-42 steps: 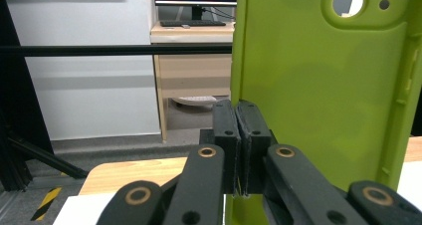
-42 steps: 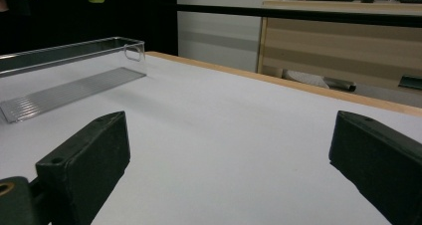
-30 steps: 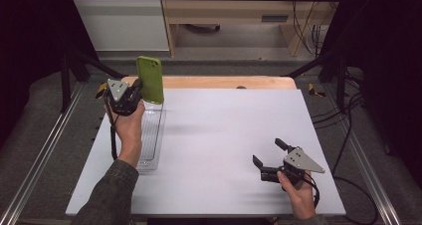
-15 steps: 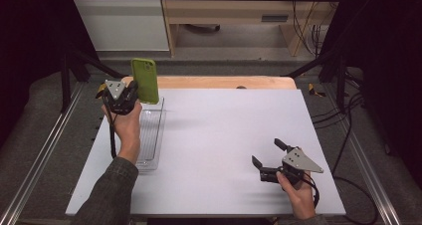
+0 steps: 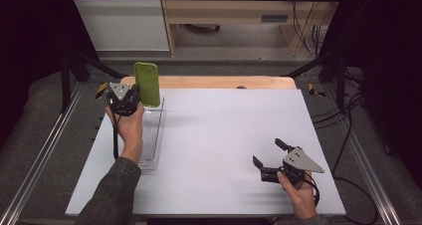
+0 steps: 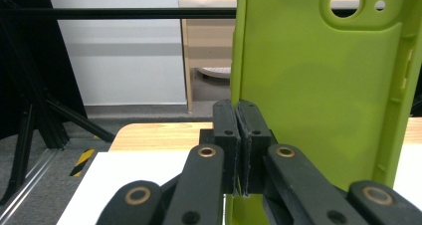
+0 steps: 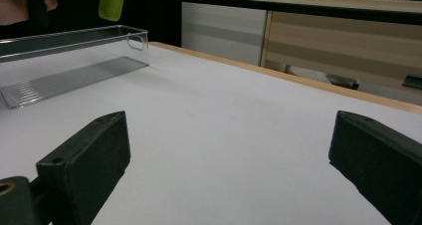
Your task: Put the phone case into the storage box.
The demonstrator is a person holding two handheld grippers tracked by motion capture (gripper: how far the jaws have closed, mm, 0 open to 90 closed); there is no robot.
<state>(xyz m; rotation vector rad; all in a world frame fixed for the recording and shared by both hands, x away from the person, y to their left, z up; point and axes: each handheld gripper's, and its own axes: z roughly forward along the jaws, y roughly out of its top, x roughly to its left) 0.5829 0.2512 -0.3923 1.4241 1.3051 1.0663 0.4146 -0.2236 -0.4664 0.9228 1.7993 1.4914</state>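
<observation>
An upright green phone case (image 5: 147, 83) hangs over the far end of a clear plastic tray (image 5: 152, 135) at the table's left. My left gripper (image 5: 140, 97) is shut on the case's left edge. In the left gripper view the two black jaws (image 6: 239, 130) meet on that thin edge, and the case (image 6: 318, 85) rises to their right with its camera cutout at the top. My right gripper (image 5: 267, 152) rests near the front right of the table, open, with nothing between its jaws (image 7: 229, 145). The right gripper view has the tray (image 7: 74, 51) and the case (image 7: 111, 1) far off.
A white sheet (image 5: 234, 120) covers the table, with a wooden edge (image 5: 214, 81) along the back. Metal rails (image 5: 45, 150) run down both sides. Wooden furniture (image 5: 224, 16) and cables (image 5: 308, 31) stand behind the table.
My left gripper has sunk slightly with the green case toward the tray's far end. The right gripper has kept still.
</observation>
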